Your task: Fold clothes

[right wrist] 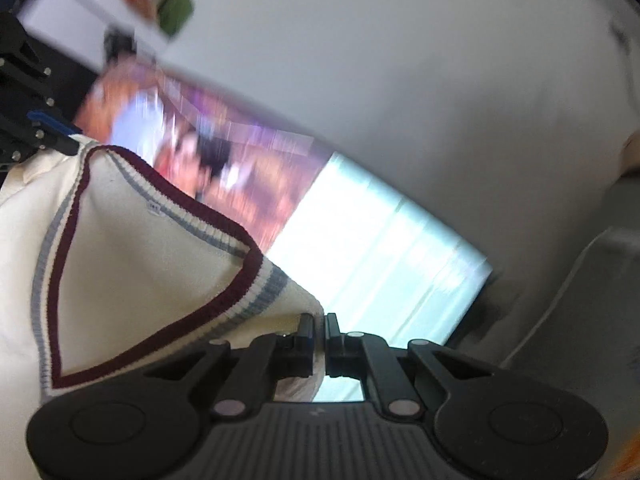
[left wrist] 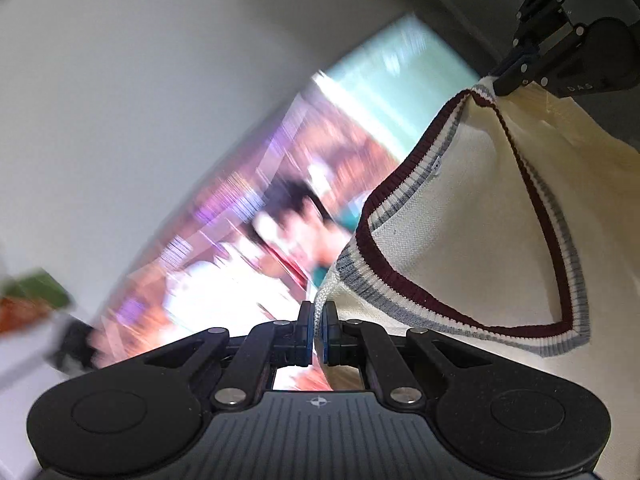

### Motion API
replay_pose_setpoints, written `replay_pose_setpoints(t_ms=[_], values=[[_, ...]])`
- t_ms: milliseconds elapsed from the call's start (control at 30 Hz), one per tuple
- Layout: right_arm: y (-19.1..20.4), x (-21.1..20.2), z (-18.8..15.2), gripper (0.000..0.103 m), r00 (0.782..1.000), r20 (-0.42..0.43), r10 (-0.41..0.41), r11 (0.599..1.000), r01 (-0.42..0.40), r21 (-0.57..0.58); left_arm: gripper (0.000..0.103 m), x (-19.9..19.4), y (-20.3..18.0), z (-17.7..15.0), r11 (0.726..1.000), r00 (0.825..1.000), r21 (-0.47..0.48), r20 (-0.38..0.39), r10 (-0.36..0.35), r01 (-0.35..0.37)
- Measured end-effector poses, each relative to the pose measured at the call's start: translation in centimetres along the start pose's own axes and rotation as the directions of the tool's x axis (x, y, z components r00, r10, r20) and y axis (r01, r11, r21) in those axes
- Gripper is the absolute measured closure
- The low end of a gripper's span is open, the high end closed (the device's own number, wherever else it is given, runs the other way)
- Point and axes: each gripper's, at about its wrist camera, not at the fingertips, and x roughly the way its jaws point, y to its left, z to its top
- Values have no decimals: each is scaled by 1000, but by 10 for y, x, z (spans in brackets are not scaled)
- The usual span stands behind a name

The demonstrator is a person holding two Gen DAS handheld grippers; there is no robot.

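A cream knitted sweater (left wrist: 472,240) with a V-neck trimmed in maroon, white and grey stripes hangs stretched in the air between the two grippers, held up by its shoulders. In the left wrist view the left gripper (left wrist: 319,330) is closed on the knit edge beside the collar, a thin fold of cream fabric pinched between its blue-padded fingers, and the sweater spreads away to the right and up toward the right gripper (left wrist: 505,80), which shows at the far upper right with its tip clamped on the opposite shoulder by the top of the neckband. In the right wrist view the right gripper (right wrist: 319,334) has its jaws drawn close together with the cream shoulder fabric (right wrist: 120,240) caught between them, and the V of the collar opens to the left, its far corner reaching the left gripper (right wrist: 60,140) at the upper left edge, which grips it there. A small white label sits just inside the back of the neckband. Behind the garment a large lit screen (left wrist: 248,232) shows blurred orange, purple and pale turquoise areas against a plain light wall (left wrist: 140,100). A green and orange object (right wrist: 174,4) appears blurred at the far corner of each view.
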Motion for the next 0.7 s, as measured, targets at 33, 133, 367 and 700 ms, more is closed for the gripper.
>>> replay_pose_setpoints(t_ms=[33, 133, 367, 700], values=[[4, 15, -7, 99, 1000, -17, 4, 1000, -4, 10, 99, 14, -6, -9, 1000, 1000, -6, -17, -7, 6], [23, 52, -25, 99, 997, -67, 33, 999, -32, 25, 99, 45, -21, -42, 998, 997, -44, -71, -41, 38], [34, 115, -62, 97, 962, -204, 179, 978, -152, 142, 94, 86, -53, -82, 993, 982, -62, -155, -107, 99], [-11, 70, -104, 63, 955, -190, 229, 944, -170, 284, 66, 71, 9, -119, 938, 977, -342, -174, -122, 56]])
